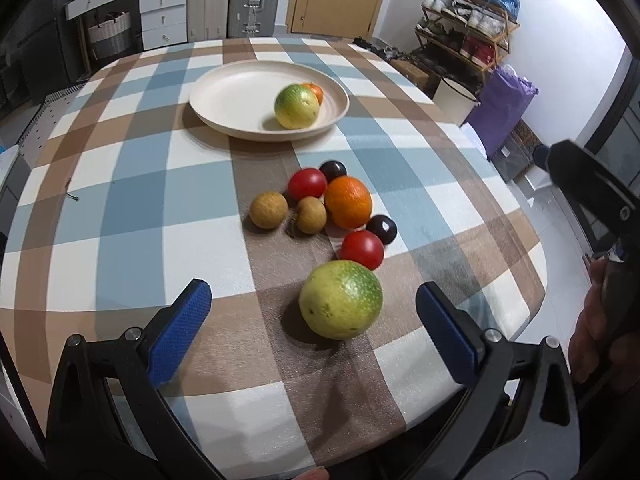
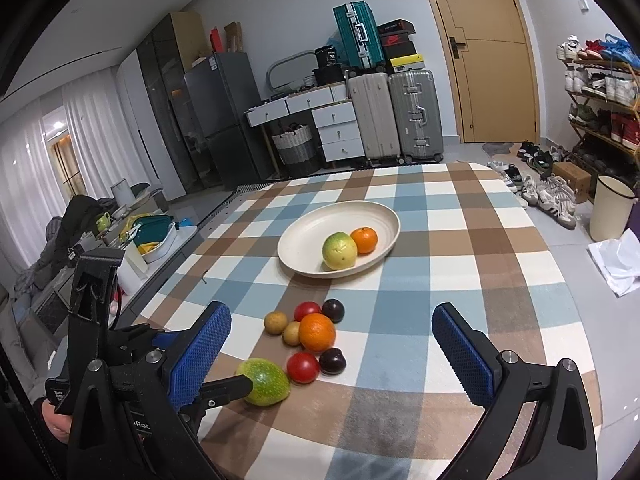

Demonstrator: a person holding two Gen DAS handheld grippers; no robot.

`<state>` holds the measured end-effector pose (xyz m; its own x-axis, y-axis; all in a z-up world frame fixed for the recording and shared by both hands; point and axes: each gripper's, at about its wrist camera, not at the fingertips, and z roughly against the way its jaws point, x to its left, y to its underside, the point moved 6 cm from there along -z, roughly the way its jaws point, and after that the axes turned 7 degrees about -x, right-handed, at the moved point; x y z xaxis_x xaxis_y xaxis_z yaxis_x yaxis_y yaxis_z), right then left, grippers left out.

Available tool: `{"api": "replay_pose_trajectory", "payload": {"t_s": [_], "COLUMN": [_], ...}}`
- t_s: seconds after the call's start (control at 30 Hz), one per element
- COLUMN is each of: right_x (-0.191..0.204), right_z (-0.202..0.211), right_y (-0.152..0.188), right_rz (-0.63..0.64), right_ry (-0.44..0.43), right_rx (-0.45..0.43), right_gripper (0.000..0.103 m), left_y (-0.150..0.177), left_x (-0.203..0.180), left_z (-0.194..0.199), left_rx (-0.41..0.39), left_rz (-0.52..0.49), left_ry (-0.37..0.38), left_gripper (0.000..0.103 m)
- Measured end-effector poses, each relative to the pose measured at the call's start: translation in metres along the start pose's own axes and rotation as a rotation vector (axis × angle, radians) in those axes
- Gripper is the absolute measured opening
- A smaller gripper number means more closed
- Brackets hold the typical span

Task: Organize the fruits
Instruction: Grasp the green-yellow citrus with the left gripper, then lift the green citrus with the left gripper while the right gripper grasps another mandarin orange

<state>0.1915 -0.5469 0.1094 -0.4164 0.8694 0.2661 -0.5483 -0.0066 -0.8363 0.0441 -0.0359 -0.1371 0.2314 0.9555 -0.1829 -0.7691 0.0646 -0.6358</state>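
Checked tablecloth (image 2: 460, 280) carries plate (image 2: 304, 232), loose fruit; suitcases (image 2: 396, 116) behind; both claws (image 1: 312, 332) (image 2: 332, 360) wide.

Checked tablecloth (image 1: 132, 184) covers the table — a cream plate (image 1: 224, 92) sits toward the far side. Nearer, loose on the cloth: a green-yellow fruit (image 1: 341, 299), two tomatoes (image 1: 362, 249), an orange (image 1: 348, 201), two dark plums (image 1: 382, 229), two brown longans (image 1: 269, 209) — bunched close together.

The left wrist view looks low and close across the desk (image 1: 120, 184), facing the plate (image 1: 224, 92) and door. The right wrist view sits higher and further back, facing likewise. Both share the plate (image 2: 304, 236), fruit cluster (image 2: 312, 332) and desk (image 2: 460, 280).
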Motion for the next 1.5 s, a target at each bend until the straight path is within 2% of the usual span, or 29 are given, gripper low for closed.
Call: {"api": "replay_pose_trajectory", "payload": {"t_s": [0.17,0.4,0.57,0.7,0.83,0.97,1.23,1.33,1.5], "right_x": [-0.005,-0.01,-0.012,-0.011,-0.011,-0.012,-0.01,-0.008,-0.006], "right_z": [-0.001,-0.002,-0.004,-0.005,-0.006,-0.009,-0.023,-0.033,-0.053], "right_y": [0.004,0.009,0.012,0.016,0.017,0.022,0.028,0.032,0.042], "right_rz": [-0.004,-0.018,-0.023,-0.022,-0.026,-0.044,-0.063,-0.065,-0.053], "right_ry": [0.012,0.017,0.014,0.015,0.016,-0.002,-0.046,-0.064,-0.079], "right_rx": [0.01,0.025,0.033,0.041,0.044,0.069,0.114,0.143,0.197], "right_gripper": [0.103,0.103,0.102,0.103,0.102,0.102,0.102,0.102,0.102], "left_y": [0.003,0.007,0.007,0.013,0.016,0.016,0.002,-0.005,-0.018], "left_x": [-0.001,0.007,0.008,0.006,0.003,0.005,0.036,0.05,0.075], "left_z": [-0.013,-0.024,-0.024,-0.03,-0.033,-0.033,-0.016,-0.007,0.006], "left_rx": [0.009,0.032,0.023,0.053,0.066,0.077,0.022,-0.011,-0.053], "left_rz": [-0.006,0.058,0.068,0.082,0.075,0.07,0.115,0.116,0.152], "left_ry": [-0.001,0.044,0.084,0.13,0.183,0.218,0.183,0.147,0.13], "left_gripper": [0.102,0.101,0.094,0.076,0.047,0.047,0.047,0.047,0.047]}}
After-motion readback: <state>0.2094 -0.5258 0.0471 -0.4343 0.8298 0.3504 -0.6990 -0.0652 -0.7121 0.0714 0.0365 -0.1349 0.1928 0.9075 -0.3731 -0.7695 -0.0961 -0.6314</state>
